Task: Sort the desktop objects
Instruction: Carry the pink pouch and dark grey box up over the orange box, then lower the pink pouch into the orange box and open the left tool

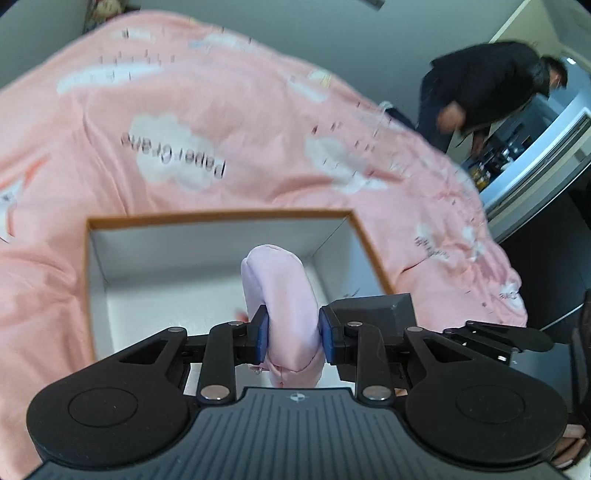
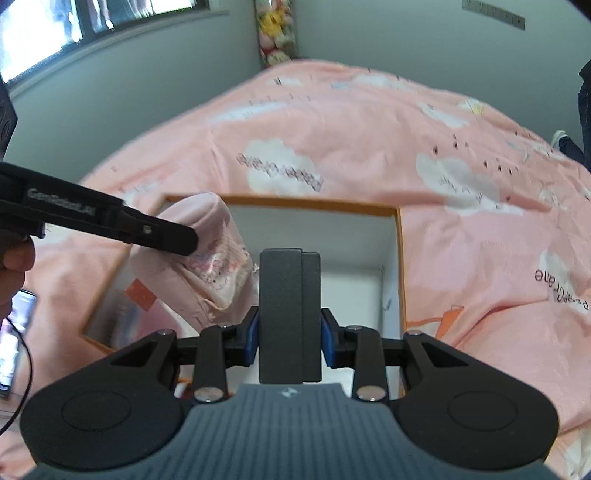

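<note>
My left gripper (image 1: 291, 334) is shut on a soft pale pink pouch (image 1: 282, 295), which hangs over the open white box with an orange rim (image 1: 221, 215). In the right wrist view the same pink pouch (image 2: 207, 266) shows at the left, pinched by the left gripper's black fingers (image 2: 170, 240) above the box (image 2: 317, 202). My right gripper (image 2: 290, 336) is shut on a dark grey rectangular case (image 2: 290, 314), held upright over the box's right half. That grey case (image 1: 373, 310) also shows to the right in the left wrist view.
The box lies on a bed with a pink cloud-print quilt (image 1: 229, 110). A person in dark clothes (image 1: 480, 88) bends over a desk at the far right. A phone (image 2: 16, 332) with a cable lies by the box's left side. Plush toys (image 2: 275, 33) hang in the corner.
</note>
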`<state>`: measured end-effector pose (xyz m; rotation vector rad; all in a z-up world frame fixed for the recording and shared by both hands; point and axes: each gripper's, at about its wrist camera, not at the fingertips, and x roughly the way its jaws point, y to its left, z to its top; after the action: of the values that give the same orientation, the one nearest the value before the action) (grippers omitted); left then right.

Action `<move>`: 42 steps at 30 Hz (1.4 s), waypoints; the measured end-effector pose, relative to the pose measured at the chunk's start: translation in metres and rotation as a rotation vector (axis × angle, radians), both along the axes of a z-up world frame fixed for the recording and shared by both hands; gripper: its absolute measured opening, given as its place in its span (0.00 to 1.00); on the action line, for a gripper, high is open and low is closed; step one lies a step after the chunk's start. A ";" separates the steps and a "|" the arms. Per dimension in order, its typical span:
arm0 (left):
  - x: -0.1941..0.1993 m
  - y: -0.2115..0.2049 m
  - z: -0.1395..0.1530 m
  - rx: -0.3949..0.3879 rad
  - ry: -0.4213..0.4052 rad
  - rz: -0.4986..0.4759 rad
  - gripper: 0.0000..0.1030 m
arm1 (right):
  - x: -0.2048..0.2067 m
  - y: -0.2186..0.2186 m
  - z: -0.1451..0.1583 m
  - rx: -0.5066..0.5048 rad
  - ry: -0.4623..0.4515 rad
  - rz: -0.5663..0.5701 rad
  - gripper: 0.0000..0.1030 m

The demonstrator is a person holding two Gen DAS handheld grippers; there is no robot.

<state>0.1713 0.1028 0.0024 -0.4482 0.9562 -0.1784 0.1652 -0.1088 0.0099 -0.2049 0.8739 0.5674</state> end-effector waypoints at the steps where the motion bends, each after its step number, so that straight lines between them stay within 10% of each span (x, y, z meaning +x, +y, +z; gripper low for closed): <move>1: 0.006 -0.001 -0.006 0.001 0.011 -0.013 0.31 | 0.005 0.001 -0.005 -0.009 0.013 -0.002 0.34; 27: 0.046 -0.032 -0.029 0.635 0.156 -0.280 0.57 | 0.033 0.005 -0.045 -0.024 0.096 0.042 0.34; 42: 0.048 -0.084 -0.063 0.654 0.311 -0.546 0.58 | 0.033 -0.006 -0.050 0.015 0.114 0.023 0.34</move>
<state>0.2197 0.0184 -0.0602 0.4092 1.3592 -0.2778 0.1980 -0.1153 -0.0399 -0.1701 0.9782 0.6115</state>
